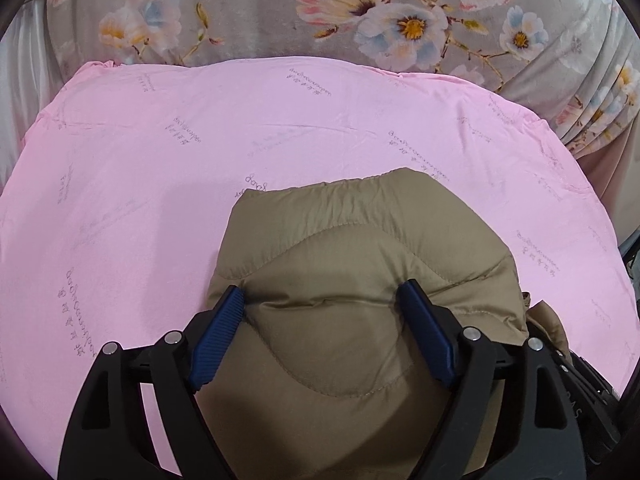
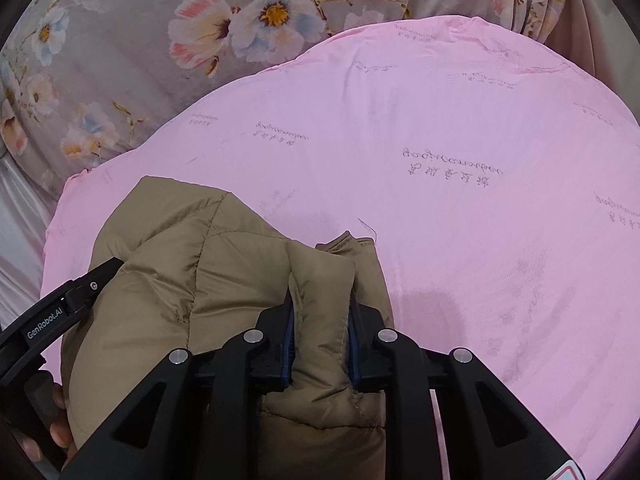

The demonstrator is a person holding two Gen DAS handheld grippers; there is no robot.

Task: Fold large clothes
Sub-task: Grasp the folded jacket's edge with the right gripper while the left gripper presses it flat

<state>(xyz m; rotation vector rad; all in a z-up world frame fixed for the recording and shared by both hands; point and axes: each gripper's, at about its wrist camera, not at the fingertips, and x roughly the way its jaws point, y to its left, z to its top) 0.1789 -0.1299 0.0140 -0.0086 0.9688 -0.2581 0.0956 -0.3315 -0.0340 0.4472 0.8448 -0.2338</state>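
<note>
The khaki quilted jacket (image 1: 348,280) is puffy and smooth, with curved stitching lines. It lies on a pink sheet (image 1: 160,152) printed with faint grey script, at 6 o'clock in both views. The left tongs (image 1: 322,298) stand wide, and their ribbed blue pads dent a thick bulge of the jacket, grasping it. The right tongs (image 2: 322,312) are nearly closed and pinch a narrow fold of the same jacket. A grey floral fabric (image 1: 280,12) lies beyond the sheet at 12 o'clock. Fingers (image 2: 58,426) of a person show at 8 o'clock in the right view.
</note>
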